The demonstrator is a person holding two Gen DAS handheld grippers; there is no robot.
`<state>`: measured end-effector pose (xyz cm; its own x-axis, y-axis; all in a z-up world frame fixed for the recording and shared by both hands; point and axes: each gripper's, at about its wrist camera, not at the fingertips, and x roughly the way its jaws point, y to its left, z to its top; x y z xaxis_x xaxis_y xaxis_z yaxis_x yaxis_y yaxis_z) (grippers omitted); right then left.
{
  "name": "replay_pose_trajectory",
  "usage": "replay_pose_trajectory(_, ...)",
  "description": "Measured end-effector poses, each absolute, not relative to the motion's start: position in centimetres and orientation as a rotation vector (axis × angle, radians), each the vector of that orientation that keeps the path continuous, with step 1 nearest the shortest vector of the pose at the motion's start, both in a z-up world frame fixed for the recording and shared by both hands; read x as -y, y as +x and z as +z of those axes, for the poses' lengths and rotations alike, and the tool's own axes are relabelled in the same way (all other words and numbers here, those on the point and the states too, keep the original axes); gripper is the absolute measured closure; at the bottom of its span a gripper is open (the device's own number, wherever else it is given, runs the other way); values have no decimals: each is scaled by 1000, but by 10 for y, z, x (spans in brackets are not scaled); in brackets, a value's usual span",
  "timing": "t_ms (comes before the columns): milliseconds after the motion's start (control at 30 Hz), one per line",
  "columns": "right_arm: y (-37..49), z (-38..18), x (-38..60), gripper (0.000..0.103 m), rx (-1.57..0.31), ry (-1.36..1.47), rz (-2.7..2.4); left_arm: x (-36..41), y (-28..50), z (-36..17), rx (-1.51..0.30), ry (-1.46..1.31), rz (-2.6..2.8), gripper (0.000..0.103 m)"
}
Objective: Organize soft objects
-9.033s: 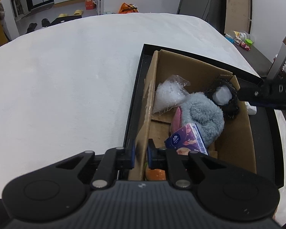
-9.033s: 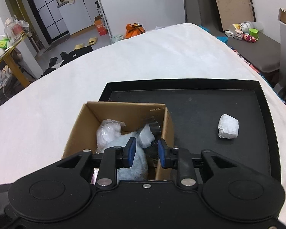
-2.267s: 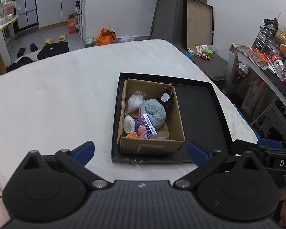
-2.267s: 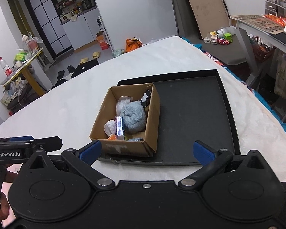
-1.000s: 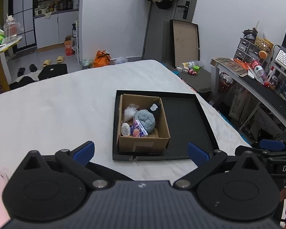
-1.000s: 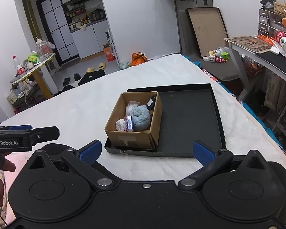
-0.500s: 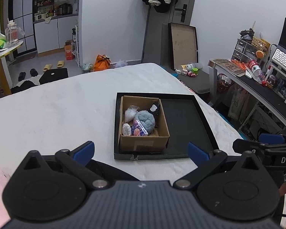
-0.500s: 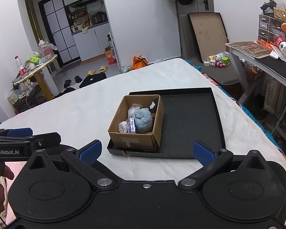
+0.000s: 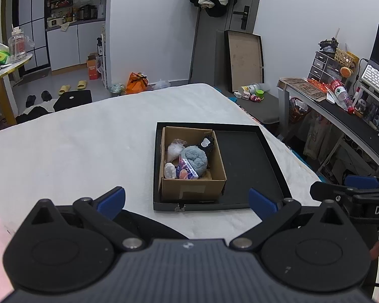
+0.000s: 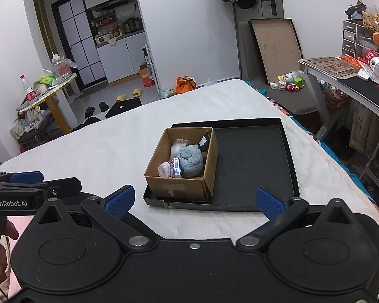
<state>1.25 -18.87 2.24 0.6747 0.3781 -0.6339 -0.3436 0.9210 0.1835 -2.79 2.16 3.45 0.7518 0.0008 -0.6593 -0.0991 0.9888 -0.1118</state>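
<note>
A cardboard box (image 9: 193,189) (image 10: 175,186) stands in the left part of a black tray (image 9: 250,166) (image 10: 252,161) on the white bed. Inside lie a grey-blue plush (image 9: 194,159) (image 10: 190,160), a clear plastic bag (image 9: 174,150), a purple tissue pack (image 9: 188,169) (image 10: 176,168), a small white bundle (image 9: 169,170) and a black-and-white item (image 9: 206,143). My left gripper (image 9: 187,199) is open and empty, well back from the tray. My right gripper (image 10: 193,199) is open and empty too, to the left one's right (image 9: 351,192).
The white bed (image 9: 75,146) spreads to the left of the tray. A desk with clutter (image 9: 341,101) stands at the right. A board (image 9: 245,60) leans on the far wall. Shoes and bags lie on the floor behind the bed.
Both grippers have pulled further back and up from the box, so it looks smaller. Nine seconds ago they were shut at the box; now both are wide open.
</note>
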Motion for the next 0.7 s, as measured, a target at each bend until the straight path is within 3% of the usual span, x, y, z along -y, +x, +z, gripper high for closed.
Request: replay_pose_trajectory(700, 12, 22, 183, 0, -737, 37, 393, -24, -30, 34, -721, -141, 56, 0)
